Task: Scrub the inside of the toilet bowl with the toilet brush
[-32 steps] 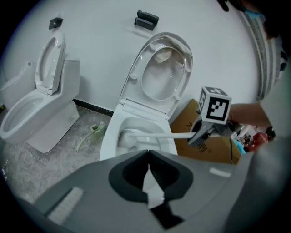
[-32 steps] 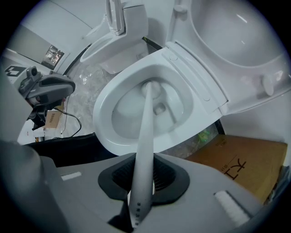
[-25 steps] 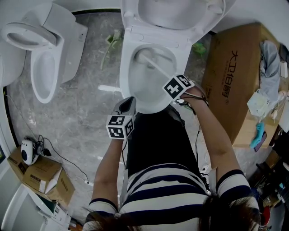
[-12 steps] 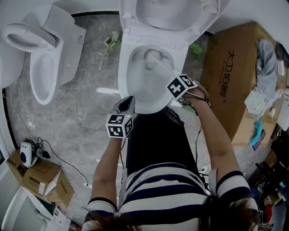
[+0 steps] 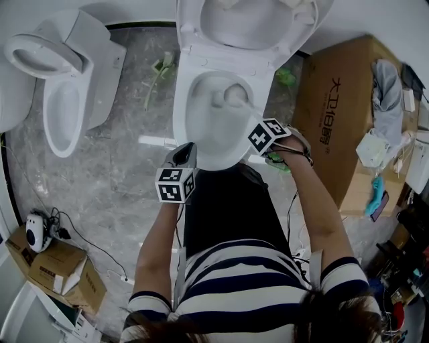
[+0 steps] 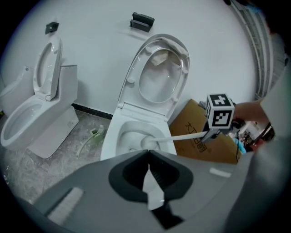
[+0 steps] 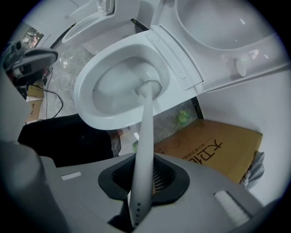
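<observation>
The white toilet bowl (image 5: 182,107) stands open, its lid (image 5: 255,20) tipped back against the wall. My right gripper (image 5: 258,122) hovers over the bowl's front right rim, shut on the white toilet brush handle (image 7: 144,150). The brush head (image 5: 234,96) rests inside the bowl at its back right; it is the same brush head (image 7: 148,87) at the end of the handle, down in the bowl (image 7: 84,91). My left gripper (image 5: 187,150) stays shut and empty just before the bowl's front left rim. From the left gripper (image 6: 149,157) the brush (image 6: 148,142) shows inside the bowl (image 6: 111,136).
A second toilet (image 5: 64,74) stands at the left. A large cardboard box (image 5: 335,120) sits close to the bowl's right side, with clutter beyond it. A green item (image 5: 161,67) lies on the marble floor between the toilets. Small boxes (image 5: 57,268) and cables lie lower left.
The brush head has swept from the back left of the bowl toward the back right. My right gripper shifted slightly with it. The left gripper has barely moved.
</observation>
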Available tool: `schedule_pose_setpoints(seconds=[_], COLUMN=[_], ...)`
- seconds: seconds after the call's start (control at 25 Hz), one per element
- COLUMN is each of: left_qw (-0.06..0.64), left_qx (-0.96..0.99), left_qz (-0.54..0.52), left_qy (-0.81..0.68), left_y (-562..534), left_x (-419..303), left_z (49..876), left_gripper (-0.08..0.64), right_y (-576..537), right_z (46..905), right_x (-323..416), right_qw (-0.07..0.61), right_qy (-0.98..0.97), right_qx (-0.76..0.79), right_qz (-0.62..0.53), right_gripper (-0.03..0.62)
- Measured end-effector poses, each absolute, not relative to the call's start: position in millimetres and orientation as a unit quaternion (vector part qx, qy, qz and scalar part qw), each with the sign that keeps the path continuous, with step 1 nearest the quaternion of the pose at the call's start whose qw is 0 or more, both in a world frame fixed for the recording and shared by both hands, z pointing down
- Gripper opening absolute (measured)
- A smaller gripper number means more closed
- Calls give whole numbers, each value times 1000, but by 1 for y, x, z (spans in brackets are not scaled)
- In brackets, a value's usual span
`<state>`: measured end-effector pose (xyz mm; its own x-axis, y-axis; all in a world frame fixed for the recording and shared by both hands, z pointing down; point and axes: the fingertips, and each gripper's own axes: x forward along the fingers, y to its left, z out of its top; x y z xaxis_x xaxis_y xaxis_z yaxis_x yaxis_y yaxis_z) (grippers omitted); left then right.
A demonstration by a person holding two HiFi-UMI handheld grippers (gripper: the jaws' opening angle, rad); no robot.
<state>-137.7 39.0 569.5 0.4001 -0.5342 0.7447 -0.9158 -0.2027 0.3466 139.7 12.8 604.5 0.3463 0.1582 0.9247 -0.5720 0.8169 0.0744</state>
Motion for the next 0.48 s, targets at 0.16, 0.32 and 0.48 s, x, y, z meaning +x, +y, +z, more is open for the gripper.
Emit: schedule_pose_setpoints(seconds=[0.16,0.32,0.48], left_qw=[394,392,391], left_qx=[740,741,741], left_qz=[243,243,247], left_qy=[-488,-487,-488], left_y=[41,45,51], left_x=[-138,-142,-146], left_z=[565,562,561], left_gripper=[0,0,0], right_y=[22,30,41], right_z=[597,591,587], right_x=[145,147,144], right_qw=[820,840,846], right_qy=[-506,-491,-488], right_qx=[165,130,104], right_qz=[209,191,187], right_gripper=[61,61,61])
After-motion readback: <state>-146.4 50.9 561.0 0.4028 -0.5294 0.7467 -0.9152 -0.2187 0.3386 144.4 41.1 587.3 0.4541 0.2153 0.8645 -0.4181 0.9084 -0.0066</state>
